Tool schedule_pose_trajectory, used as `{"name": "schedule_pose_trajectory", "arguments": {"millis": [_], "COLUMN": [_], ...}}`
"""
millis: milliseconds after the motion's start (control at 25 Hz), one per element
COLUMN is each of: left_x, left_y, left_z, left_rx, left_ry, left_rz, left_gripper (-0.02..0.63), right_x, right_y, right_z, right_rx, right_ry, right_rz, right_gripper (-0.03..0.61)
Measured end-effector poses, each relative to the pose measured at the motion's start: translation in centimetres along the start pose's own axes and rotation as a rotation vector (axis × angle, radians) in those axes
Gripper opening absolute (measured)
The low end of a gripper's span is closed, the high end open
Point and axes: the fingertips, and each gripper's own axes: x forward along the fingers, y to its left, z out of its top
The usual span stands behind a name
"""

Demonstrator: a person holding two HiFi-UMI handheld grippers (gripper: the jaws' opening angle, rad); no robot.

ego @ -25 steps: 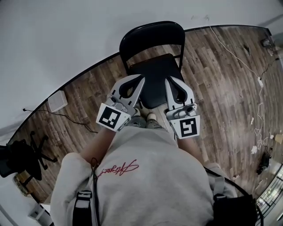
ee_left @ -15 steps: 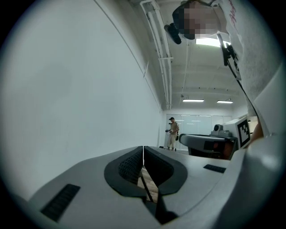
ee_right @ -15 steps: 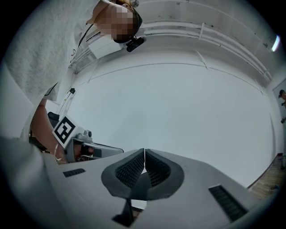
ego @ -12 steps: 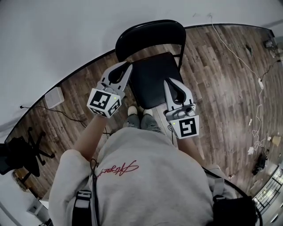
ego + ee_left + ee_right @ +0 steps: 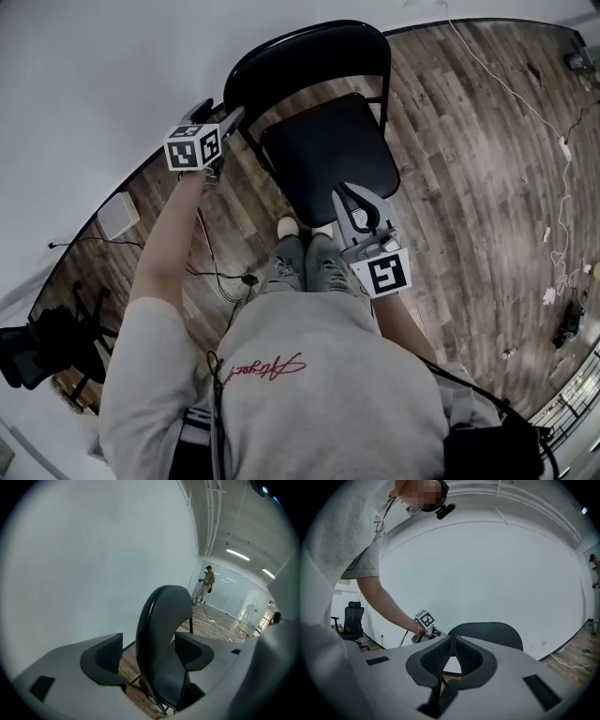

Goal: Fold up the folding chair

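Observation:
The black folding chair stands open against the white wall, its backrest (image 5: 309, 52) at the top and its seat (image 5: 328, 155) below. My left gripper (image 5: 223, 112) is at the backrest's left edge and its jaws are opening. In the left gripper view the backrest (image 5: 161, 630) shows edge-on between the left gripper's (image 5: 147, 651) spread pads, and neither pad presses on it. My right gripper (image 5: 341, 192) hangs shut over the seat's near right edge, holding nothing. In the right gripper view the right gripper's (image 5: 451, 641) tips meet in front of the backrest (image 5: 492, 632).
The person's feet (image 5: 305, 234) stand just in front of the seat. A white box (image 5: 120, 214) and a cable lie on the wood floor at the left, an office chair (image 5: 47, 342) stands at the far left, and more cables (image 5: 553, 169) run at the right. Another person (image 5: 206, 583) stands far off.
My left gripper has swung out from in front of the body to the backrest's left edge and its jaws have opened. My right gripper has sunk toward the seat's front edge, still shut.

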Motion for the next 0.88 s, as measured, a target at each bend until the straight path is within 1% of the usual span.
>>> {"name": "schedule_pose_trajectory", "arguments": {"millis": [120,240,320,360,400,440,480,560,640,720,760,840,880], "left_x": [2.5,4.2,4.8,5.1,5.4,5.7,6.1,7.1,7.9,8.1,8.1,7.9,7.8], "left_y": [0.9,1.6,1.5,1.1,0.6,0.1,-0.3,-1.0,-1.2,-1.2,-1.3,-1.5,-1.6], "left_z": [-1.4,-2.2,-2.5,-2.6,-2.7,-2.9,-3.0,-3.1,-3.2,-3.1,-2.9,-2.4,-2.0], "left_rx": [-0.053,-0.132,-0.185,-0.207,-0.216,-0.205,-0.174,-0.066,0.064,0.162,0.184,0.189,0.191], "left_ry": [0.051,0.073,0.081,0.088,0.1,0.118,0.14,0.185,0.207,0.179,0.154,0.099,0.073], "left_rz": [-0.048,-0.099,-0.168,-0.22,-0.276,-0.324,-0.359,-0.388,-0.376,-0.373,-0.378,-0.386,-0.388], "left_gripper": [0.367,0.39,0.407,0.408,0.41,0.41,0.41,0.408,0.408,0.407,0.407,0.402,0.385], "right_x": [0.6,0.8,0.8,0.8,0.9,1.0,1.1,0.9,0.0,-1.3,-2.0,-3.4,-4.1], "right_y": [0.7,0.3,-0.1,-0.4,-0.6,-0.8,-1.0,-1.2,-0.9,0.0,0.3,0.2,-0.1], "right_z": [-2.2,-3.4,-4.7,-5.9,-7.4,-9.0,-10.8,-14.7,-19.0,-23.6,-25.7,-29.4,-31.0], "right_rx": [0.025,0.05,0.064,0.081,0.109,0.15,0.198,0.295,0.393,0.506,0.563,0.674,0.733], "right_ry": [0.055,0.072,0.1,0.127,0.159,0.192,0.22,0.267,0.325,0.398,0.432,0.465,0.467], "right_rz": [0.005,-0.013,-0.031,-0.042,-0.056,-0.074,-0.096,-0.15,-0.21,-0.257,-0.277,-0.335,-0.375], "right_gripper": [0.018,0.019,0.02,0.024,0.057,0.141,0.17,0.177,0.197,0.22,0.23,0.239,0.243]}}
